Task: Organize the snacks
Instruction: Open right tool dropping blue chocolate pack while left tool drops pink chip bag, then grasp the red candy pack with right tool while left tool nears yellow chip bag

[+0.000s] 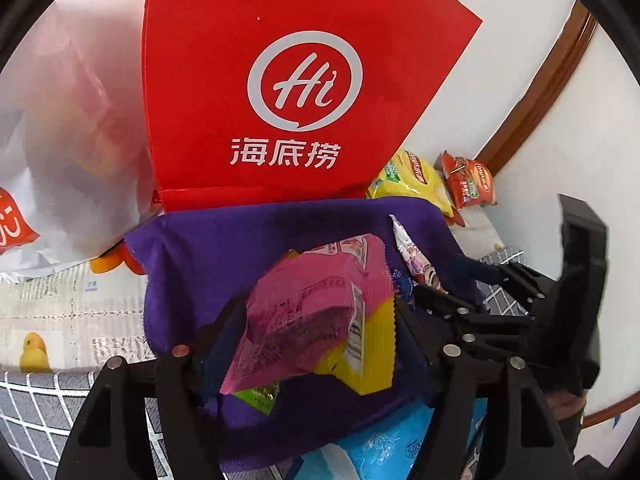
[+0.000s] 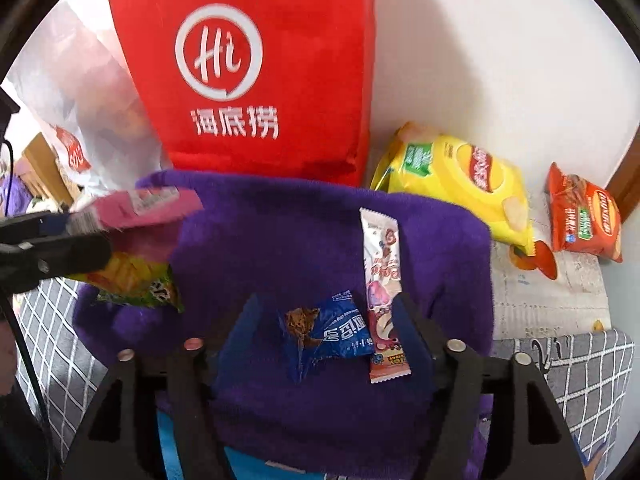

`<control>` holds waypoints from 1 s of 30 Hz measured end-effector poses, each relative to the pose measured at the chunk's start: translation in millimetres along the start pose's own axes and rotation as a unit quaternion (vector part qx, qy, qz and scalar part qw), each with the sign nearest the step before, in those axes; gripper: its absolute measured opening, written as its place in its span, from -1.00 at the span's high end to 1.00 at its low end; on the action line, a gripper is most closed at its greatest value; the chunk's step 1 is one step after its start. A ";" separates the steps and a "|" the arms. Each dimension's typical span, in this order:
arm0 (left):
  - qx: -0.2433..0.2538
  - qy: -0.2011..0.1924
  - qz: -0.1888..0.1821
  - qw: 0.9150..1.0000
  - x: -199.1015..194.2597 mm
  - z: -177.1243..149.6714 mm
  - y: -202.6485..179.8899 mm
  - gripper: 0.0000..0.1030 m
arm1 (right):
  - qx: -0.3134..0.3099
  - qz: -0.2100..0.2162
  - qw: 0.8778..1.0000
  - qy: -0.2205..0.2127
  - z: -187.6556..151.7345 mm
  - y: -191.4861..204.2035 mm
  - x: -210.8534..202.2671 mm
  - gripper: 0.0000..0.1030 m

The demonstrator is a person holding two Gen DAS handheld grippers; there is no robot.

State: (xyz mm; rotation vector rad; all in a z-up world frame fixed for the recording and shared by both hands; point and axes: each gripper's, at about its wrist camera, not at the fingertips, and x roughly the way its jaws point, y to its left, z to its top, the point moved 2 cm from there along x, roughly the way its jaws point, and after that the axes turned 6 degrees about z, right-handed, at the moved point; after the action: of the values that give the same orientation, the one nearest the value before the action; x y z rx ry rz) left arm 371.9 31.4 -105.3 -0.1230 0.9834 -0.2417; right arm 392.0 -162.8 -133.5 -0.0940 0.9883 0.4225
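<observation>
Drop-off step onto the purple cloth point(image 2: 320, 240). Left claw point(image 1: 312, 320) spread, pink packet point(image 1: 316, 304) loose between its fingers. Right claw point(image 2: 320, 320) spread, blue wrapper point(image 2: 332, 332) and candy stick point(image 2: 380, 280) lying between its fingers. Next: back off, fetch yellow chip bag point(image 2: 460, 184) beyond right claw.

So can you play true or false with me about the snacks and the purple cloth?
1. The big red bag stands behind the purple cloth. True.
2. The yellow chip bag lies on the purple cloth. False: it lies beside the cloth, near the wall.
3. A blue wrapper lies on the cloth by the long white-and-pink packet. True.
4. The orange-red snack bag is inside the red bag. False: it lies outside it.
</observation>
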 end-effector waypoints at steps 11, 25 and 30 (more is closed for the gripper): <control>0.002 -0.029 -0.008 1.000 -30.6 0.5 -9.1 -0.73 | 0.041 -0.012 0.999 -0.029 -15.6 -3.2 -41.6 -0.35; 0.044 -0.089 -0.057 0.993 -103.2 -9.9 -44.1 -0.73 | 0.039 -0.085 0.993 -0.078 -53.7 -0.2 -128.8 -0.36; 0.044 -0.093 -0.050 0.993 -116.2 -22.5 -51.3 -0.73 | 0.081 -0.074 0.991 -0.078 -80.9 -16.4 -150.5 -0.39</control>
State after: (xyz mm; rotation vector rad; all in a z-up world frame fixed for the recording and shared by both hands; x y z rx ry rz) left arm 284.0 11.9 -13.0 -0.1115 0.7814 -0.3591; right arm 262.8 -244.9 -55.8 0.0121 0.8520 0.2101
